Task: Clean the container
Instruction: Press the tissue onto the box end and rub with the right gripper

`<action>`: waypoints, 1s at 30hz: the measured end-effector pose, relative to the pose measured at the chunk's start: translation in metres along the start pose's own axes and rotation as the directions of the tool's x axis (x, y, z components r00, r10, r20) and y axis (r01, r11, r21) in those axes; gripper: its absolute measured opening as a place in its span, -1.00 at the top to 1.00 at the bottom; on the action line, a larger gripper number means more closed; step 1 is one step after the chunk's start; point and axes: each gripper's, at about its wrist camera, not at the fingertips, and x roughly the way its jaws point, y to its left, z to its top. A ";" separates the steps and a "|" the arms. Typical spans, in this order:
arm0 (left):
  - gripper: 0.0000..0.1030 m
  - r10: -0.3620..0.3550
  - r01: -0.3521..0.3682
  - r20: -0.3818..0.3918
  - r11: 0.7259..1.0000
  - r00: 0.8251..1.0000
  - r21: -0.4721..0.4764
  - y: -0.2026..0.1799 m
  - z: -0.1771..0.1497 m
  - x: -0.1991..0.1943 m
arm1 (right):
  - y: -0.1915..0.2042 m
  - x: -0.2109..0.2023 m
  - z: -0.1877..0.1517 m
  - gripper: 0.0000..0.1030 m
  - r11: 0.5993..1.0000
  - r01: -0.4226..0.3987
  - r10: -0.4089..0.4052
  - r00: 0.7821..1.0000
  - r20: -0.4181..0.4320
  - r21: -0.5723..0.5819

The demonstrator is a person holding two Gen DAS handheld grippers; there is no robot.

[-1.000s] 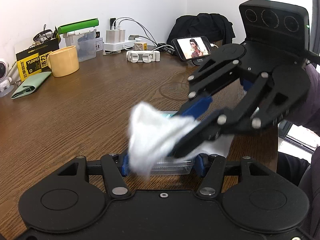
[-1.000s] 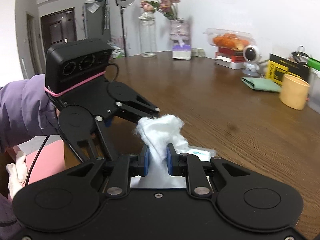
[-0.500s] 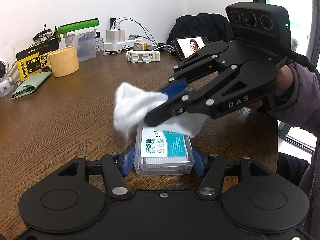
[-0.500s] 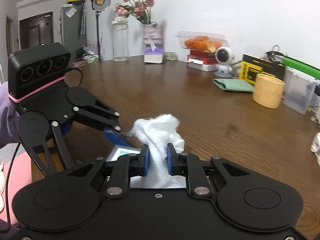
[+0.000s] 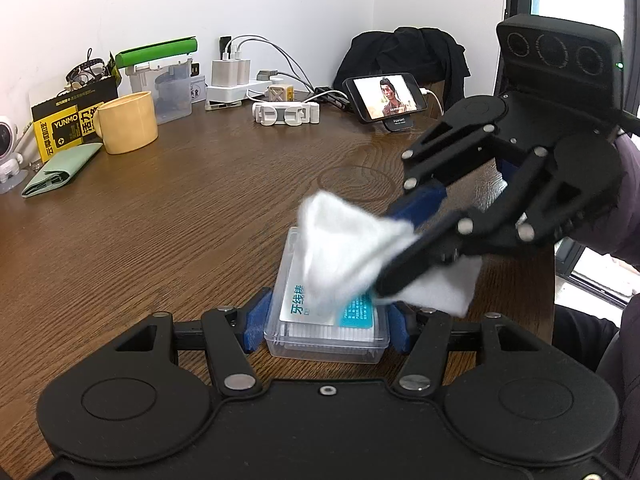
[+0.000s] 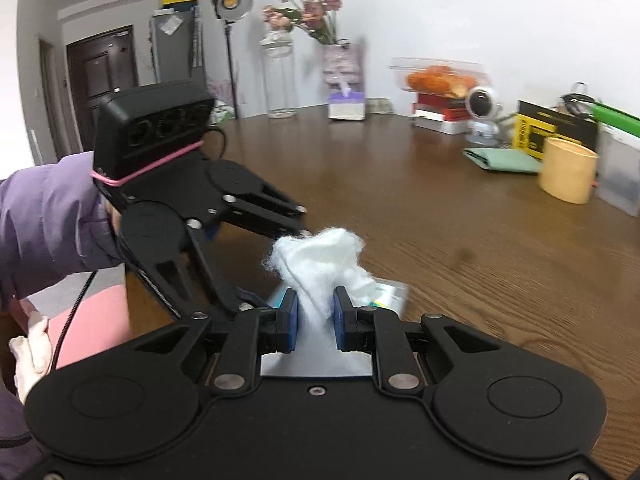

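Wiping the lid: cleaning under way, end point not readable

Wiping is in progress. Left gripper [image 5: 326, 320] has its blue pads closed against the two sides of the container [image 5: 326, 330], a clear flat box with a white and teal label, pinning it on the wooden table [image 5: 160, 220] at the near edge of the left wrist view. Right gripper [image 6: 314, 314] is clamped tight on a white wad of cloth [image 6: 320, 264]; in the left wrist view the wad drapes over the far and right part of the lid, covering much of the label.

Progress: the pictures show no dirt or wet streak on the lid, so how clean it is cannot be judged. The near left part of the label is uncovered; the sides look untouched, though motion blur on the cloth makes contact hard to confirm. Likely left: remaining lid area, perhaps the walls, then release.

Surroundings: yellow cup [image 5: 128, 122], green pouch [image 5: 56, 174] and yellow-black box [image 5: 64, 128] stand far left, well apart. Phone on a stand [image 5: 386, 96] and chargers [image 5: 236, 80] sit along the far edge. Nothing crowds the container; the only obstruction is the left pads covering its side walls.
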 end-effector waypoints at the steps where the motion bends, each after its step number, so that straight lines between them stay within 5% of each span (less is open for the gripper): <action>1: -0.12 0.001 -0.001 0.000 1.000 1.000 0.001 0.000 0.000 0.000 | 0.002 0.003 0.001 0.64 1.000 -0.005 0.005 1.000 0.001 -0.006; 30: -0.10 -0.019 0.019 0.003 1.000 1.000 -0.006 0.001 -0.002 -0.002 | -0.005 0.010 0.002 0.64 0.999 0.051 -0.051 0.999 0.015 0.014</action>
